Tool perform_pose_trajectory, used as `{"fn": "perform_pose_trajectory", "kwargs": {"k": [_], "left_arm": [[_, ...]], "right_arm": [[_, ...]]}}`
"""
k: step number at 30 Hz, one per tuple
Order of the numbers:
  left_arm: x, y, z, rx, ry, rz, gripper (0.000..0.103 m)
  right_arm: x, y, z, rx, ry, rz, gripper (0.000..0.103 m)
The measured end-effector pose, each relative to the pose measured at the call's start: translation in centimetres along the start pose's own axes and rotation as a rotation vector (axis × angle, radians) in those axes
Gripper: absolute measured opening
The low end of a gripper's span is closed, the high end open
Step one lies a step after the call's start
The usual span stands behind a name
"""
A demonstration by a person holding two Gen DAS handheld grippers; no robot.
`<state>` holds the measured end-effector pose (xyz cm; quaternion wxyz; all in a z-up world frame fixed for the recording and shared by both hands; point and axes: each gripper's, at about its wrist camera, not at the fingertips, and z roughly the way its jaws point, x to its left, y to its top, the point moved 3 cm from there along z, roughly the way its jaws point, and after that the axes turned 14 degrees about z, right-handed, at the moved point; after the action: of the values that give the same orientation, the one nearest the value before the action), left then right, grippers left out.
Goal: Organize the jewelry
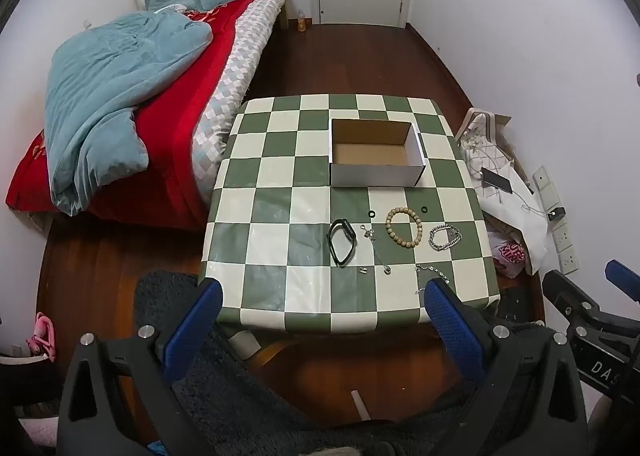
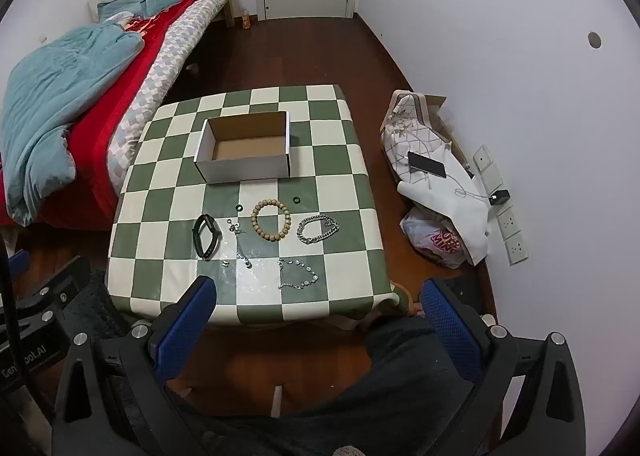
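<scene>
Cardboard box point(image 1: 376, 154) waits empty behind jewelry spread along the checkered desk point(image 1: 280, 184), beaded bracelet point(image 1: 404, 223) central; left claw point(image 1: 322, 296) and right claw point(image 2: 318, 294) hover above, wide open, nothing held.

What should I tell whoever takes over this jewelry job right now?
Left claw: open, holds nothing, short of the table's near edge.
Right claw: open, holds nothing, over the near edge.
Open cardboard box: empty, at the far side of the green-and-white checkered table.
In front of it, loose on the table: black wrist band, wooden bead bracelet, chunky silver chain bracelet, thin silver chain, thin jewelled chain, two small dark rings, and a small silver piece.
Done: nothing boxed.
Left: every piece, presumably into the box.
</scene>
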<state>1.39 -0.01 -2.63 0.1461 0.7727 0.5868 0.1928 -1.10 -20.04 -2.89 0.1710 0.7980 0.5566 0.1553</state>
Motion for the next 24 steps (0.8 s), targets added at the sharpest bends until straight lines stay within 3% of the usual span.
{"fn": "perform_pose_trajectory", "kwargs": {"k": [24], "left_arm": [[-0.28,-0.05,-0.29,0.005,-0.004,-0.001,0.103]], "right_arm": [[0.27,0.03,-0.37,-0.009,-0.014,-0.008,0.103]]}}
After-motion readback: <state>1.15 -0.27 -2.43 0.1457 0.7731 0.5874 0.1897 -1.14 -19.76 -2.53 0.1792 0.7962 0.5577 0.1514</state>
